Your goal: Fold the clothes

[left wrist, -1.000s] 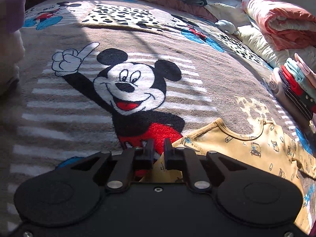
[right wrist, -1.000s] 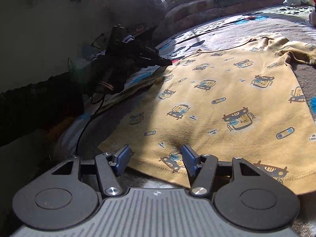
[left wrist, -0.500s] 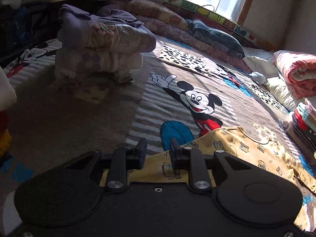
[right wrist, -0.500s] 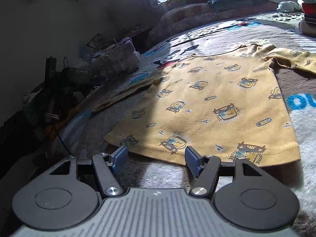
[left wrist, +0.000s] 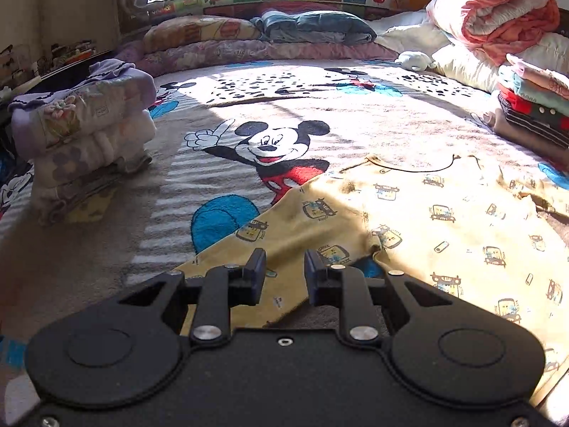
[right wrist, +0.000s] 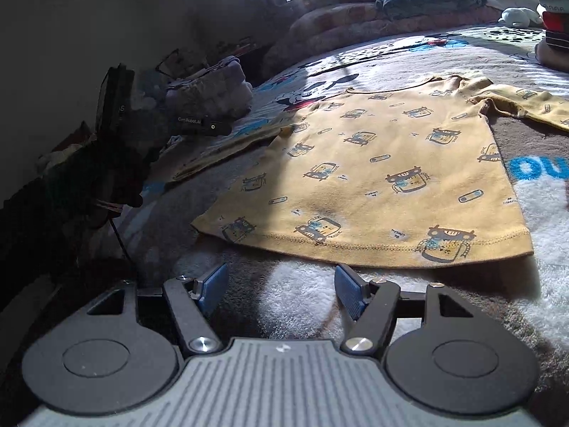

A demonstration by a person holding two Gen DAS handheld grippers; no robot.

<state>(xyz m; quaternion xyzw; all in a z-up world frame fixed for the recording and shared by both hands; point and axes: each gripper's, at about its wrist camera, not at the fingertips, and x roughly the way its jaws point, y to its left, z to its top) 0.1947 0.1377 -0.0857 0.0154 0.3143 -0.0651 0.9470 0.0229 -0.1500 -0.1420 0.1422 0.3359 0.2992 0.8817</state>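
Observation:
A yellow long-sleeved shirt (left wrist: 444, 220) printed with little robots lies spread flat on the Mickey Mouse blanket (left wrist: 277, 149). One of its sleeves runs toward the near left. My left gripper (left wrist: 282, 267) is open just above that sleeve, with the cloth lying loose under the gap. In the right wrist view the shirt (right wrist: 384, 163) lies front side down, its stitched hem nearest me. My right gripper (right wrist: 281, 279) is open over the fluffy blanket, a short way in front of the hem, and holds nothing.
A pile of folded clothes (left wrist: 81, 135) sits at the left of the bed. A taller stack (left wrist: 533, 106) and a rolled pink quilt (left wrist: 498, 17) are at the right. Pillows (left wrist: 249, 39) line the back. A person's dark-sleeved arm (right wrist: 71, 185) reaches in at the left.
My left gripper went from nearly shut on the sleeve edge to open, and it swung back so the sleeve lies flat. The right gripper, open throughout, drew back from the hem.

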